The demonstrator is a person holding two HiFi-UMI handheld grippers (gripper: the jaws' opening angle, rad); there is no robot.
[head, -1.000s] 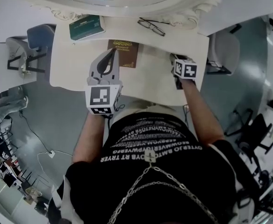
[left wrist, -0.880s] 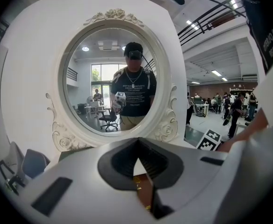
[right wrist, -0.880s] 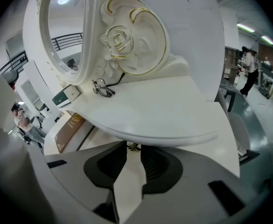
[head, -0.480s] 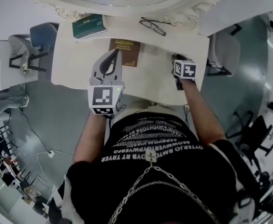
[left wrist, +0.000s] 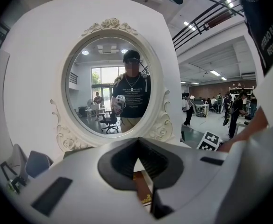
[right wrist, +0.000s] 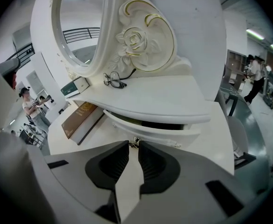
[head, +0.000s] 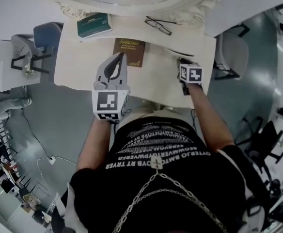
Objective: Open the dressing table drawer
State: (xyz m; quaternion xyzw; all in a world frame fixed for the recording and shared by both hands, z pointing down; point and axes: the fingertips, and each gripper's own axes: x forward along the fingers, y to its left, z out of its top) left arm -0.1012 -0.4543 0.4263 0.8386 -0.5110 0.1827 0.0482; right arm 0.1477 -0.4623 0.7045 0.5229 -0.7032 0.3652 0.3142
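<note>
The white dressing table [head: 78, 67] has a small drawer [right wrist: 167, 133] under the mirror shelf, standing slightly ajar with a dark gap behind its front. Its small metal knob [right wrist: 135, 143] sits right at the tips of my right gripper [right wrist: 133, 146], between the jaws. The jaws are closing and a narrow gap still shows between them. In the head view my right gripper [head: 184, 64] points down at the table's right part, its tips hidden under its marker cube. My left gripper [head: 118, 57] hovers over the tabletop, shut and empty, just left of a brown book [head: 129, 52].
A green box [head: 94, 24] and a pair of glasses [head: 157, 26] lie near the round mirror [left wrist: 111, 85]. A grey chair [head: 231, 52] stands to the table's right and a blue chair [head: 47, 35] to its left. The person's body is close to the front edge.
The left gripper has drifted a little over the tabletop. The right gripper stays at the drawer. Nothing else has visibly moved.
</note>
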